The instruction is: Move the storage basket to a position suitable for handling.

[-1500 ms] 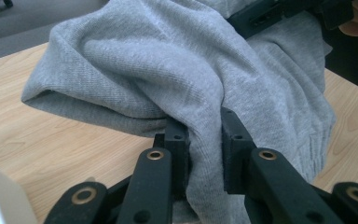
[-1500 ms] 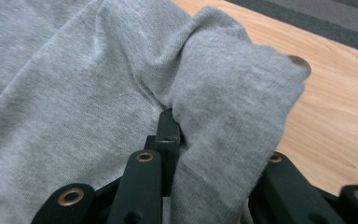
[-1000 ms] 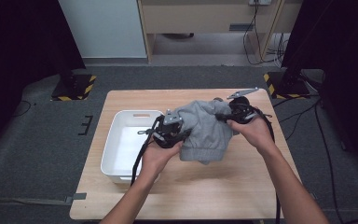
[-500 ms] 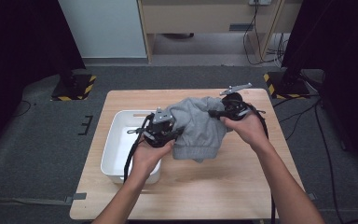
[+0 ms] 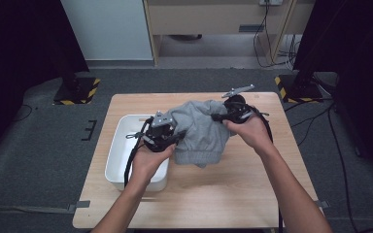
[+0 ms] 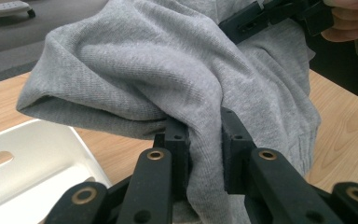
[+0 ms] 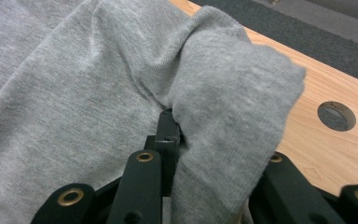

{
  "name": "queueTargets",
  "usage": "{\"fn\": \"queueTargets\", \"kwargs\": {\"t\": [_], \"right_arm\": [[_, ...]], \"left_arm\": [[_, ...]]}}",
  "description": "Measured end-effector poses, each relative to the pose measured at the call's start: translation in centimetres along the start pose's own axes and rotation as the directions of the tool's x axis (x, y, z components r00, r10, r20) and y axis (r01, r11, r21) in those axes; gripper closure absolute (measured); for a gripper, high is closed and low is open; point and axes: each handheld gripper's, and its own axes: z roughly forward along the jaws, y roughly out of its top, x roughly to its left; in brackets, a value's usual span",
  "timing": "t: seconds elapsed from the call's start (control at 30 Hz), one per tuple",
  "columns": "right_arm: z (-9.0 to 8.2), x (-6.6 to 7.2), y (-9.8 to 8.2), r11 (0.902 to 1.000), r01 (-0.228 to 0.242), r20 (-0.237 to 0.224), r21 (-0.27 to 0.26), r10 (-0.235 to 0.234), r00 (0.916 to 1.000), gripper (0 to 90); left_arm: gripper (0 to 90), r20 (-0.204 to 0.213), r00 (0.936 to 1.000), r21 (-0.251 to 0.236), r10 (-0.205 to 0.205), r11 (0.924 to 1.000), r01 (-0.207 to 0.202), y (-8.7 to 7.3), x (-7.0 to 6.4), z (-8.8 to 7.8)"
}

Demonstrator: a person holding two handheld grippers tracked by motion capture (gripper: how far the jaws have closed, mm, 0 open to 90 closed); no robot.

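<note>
A grey knit garment (image 5: 201,131) hangs bunched between my two grippers over the middle of the wooden table (image 5: 233,194). My left gripper (image 5: 167,131) is shut on a fold at the garment's left side; its left gripper view has grey cloth (image 6: 168,70) pinched between the pads (image 6: 204,154). On the right, my right gripper (image 5: 221,116) is shut on the garment's upper right edge, and a thick fold (image 7: 223,107) drapes over its jaws. The garment's lower hem touches the table.
A white plastic bin (image 5: 119,155) stands on the table's left half, under my left hand. A round hole in the tabletop (image 7: 336,115) lies near the right gripper. Beyond the table are grey carpet and black stands with yellow-striped feet (image 5: 77,90).
Both hands have carried the garment to the left, toward the white bin, keeping their hold on it.
</note>
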Motion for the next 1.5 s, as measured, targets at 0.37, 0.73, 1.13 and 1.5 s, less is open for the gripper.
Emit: {"fn": "queueTargets", "kwargs": {"t": [0.37, 0.73, 1.13, 1.5], "right_arm": [[0.3, 0.4, 0.5, 1.0000, 0.004, -0.005, 0.001, -0.004, 1.0000, 72.1], [0.3, 0.7, 0.8, 1.0000, 0.008, -0.006, -0.004, -0.008, 1.0000, 72.1], [0.3, 1.8, 1.5, 0.9997, 0.018, -0.007, -0.014, -0.018, 0.9998, 72.1], [0.8, 2.7, 2.4, 0.9995, 0.031, -0.014, -0.010, -0.031, 0.9994, 72.0]], "left_arm": [[76.4, -0.007, 1.0000, -0.004, -0.003, 1.0000, 0.003, 0.0, 0.4, -0.5], [76.4, 0.004, 0.9999, -0.010, -0.015, 0.9998, 0.015, 0.0, 0.6, -0.9], [76.4, -0.001, 0.9999, -0.022, -0.013, 0.9997, 0.013, -0.1, 1.0, -2.2], [76.4, -0.001, 0.9995, -0.029, -0.030, 0.9991, 0.030, -0.3, 1.9, -3.0]]}}
